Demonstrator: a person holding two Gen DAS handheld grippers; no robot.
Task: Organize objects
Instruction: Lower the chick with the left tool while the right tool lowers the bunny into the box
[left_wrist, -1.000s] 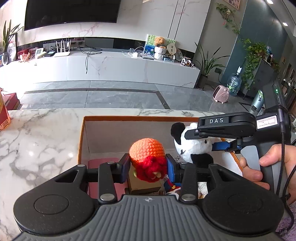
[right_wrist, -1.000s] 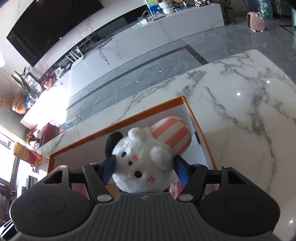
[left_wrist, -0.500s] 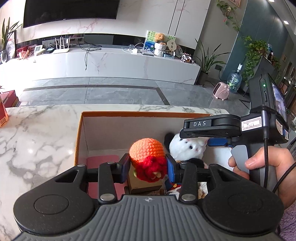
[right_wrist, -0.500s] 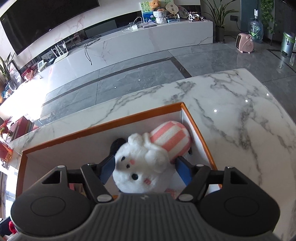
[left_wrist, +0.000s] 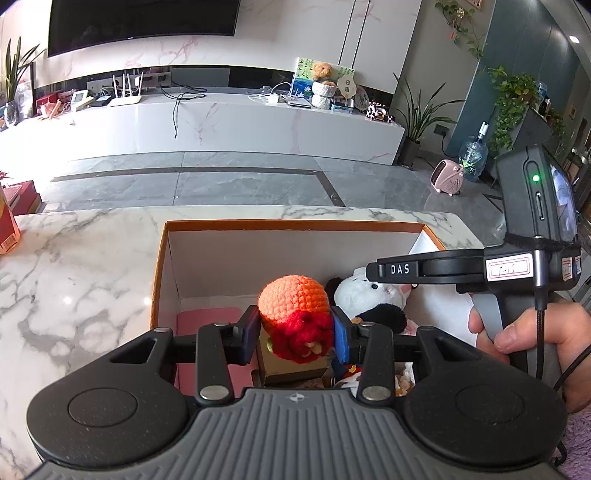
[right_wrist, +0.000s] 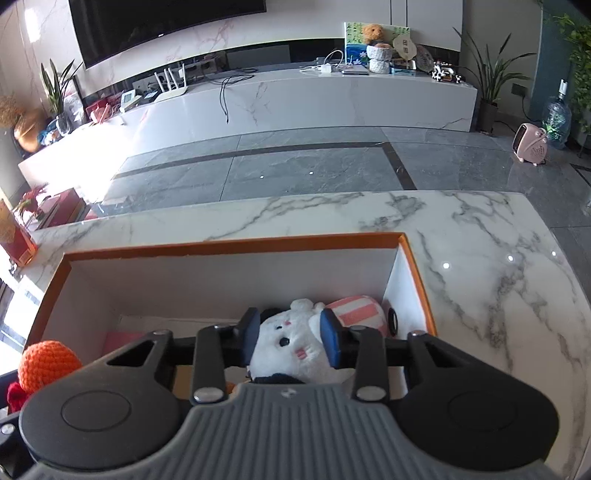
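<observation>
My left gripper (left_wrist: 295, 334) has its fingers clamped on the crocheted orange-and-red toy (left_wrist: 295, 317), held above the near part of the orange-rimmed box (left_wrist: 291, 224) on the marble desk (left_wrist: 74, 266). My right gripper (right_wrist: 289, 338) has just been closing, and its blue pads now pinch the white plush panda (right_wrist: 286, 347) (black ears showing) inside the box. Beneath the crochet toy sits a small tan box (left_wrist: 291, 363); a pink flat item (left_wrist: 207, 321) lies at nine o'clock from it. Beyond the panda, at one o'clock, rests a pink-striped plush (right_wrist: 356, 312) against the box's right wall.
</observation>
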